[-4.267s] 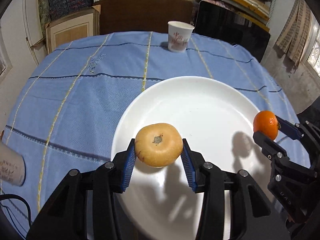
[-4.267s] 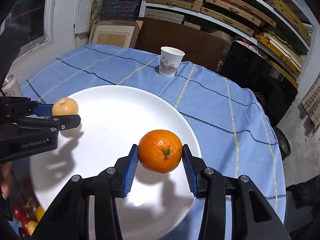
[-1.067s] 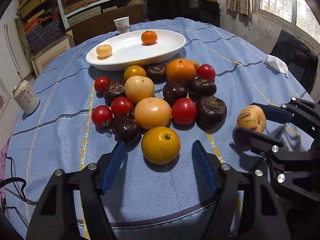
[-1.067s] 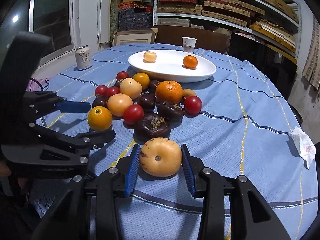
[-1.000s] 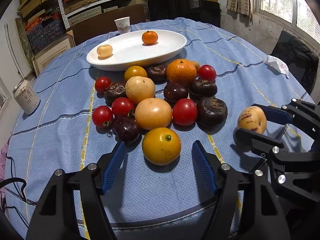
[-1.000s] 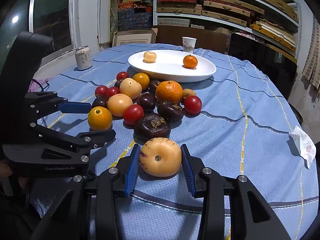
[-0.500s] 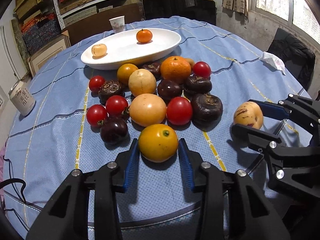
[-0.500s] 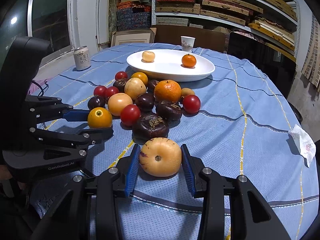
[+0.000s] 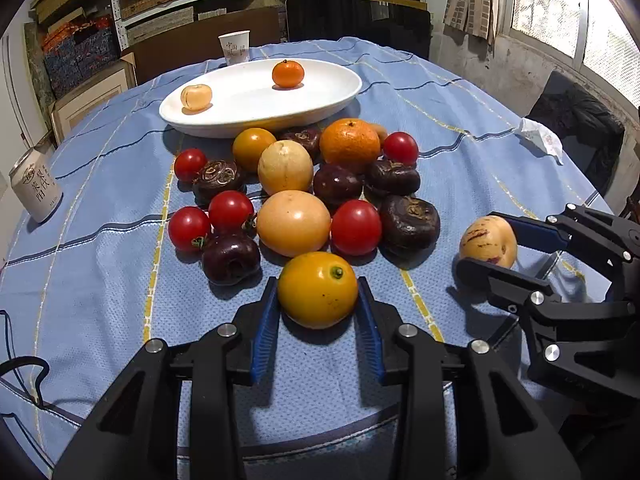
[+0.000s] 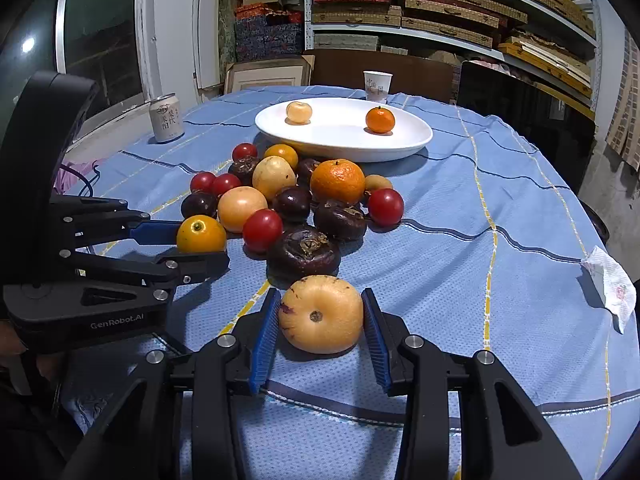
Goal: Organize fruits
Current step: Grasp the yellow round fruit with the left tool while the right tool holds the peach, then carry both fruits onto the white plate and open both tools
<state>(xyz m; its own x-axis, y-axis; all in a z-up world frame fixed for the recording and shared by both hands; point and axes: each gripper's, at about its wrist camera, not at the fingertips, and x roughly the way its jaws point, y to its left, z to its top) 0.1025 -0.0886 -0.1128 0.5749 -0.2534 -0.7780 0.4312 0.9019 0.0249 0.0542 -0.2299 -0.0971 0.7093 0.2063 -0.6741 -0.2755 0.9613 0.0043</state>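
Your left gripper is closing its jaws on the yellow-orange fruit, and both blue pads already touch its sides; the fruit sits on the blue tablecloth at the near edge of the fruit pile. Your right gripper is clenched on the pale speckled fruit, which rests on the cloth just in front of a dark brown fruit, nearer the table's near edge than the rest. The pile itself, made up of red tomatoes, more dark fruits, pale round fruits and a large mandarin, lies mid-table. Behind it, toward the far edge, the white plate carries a small mandarin and a small pale fruit, well apart. A paper cup stands beyond the plate, a drink can near the left edge, and a crumpled tissue toward the right edge.
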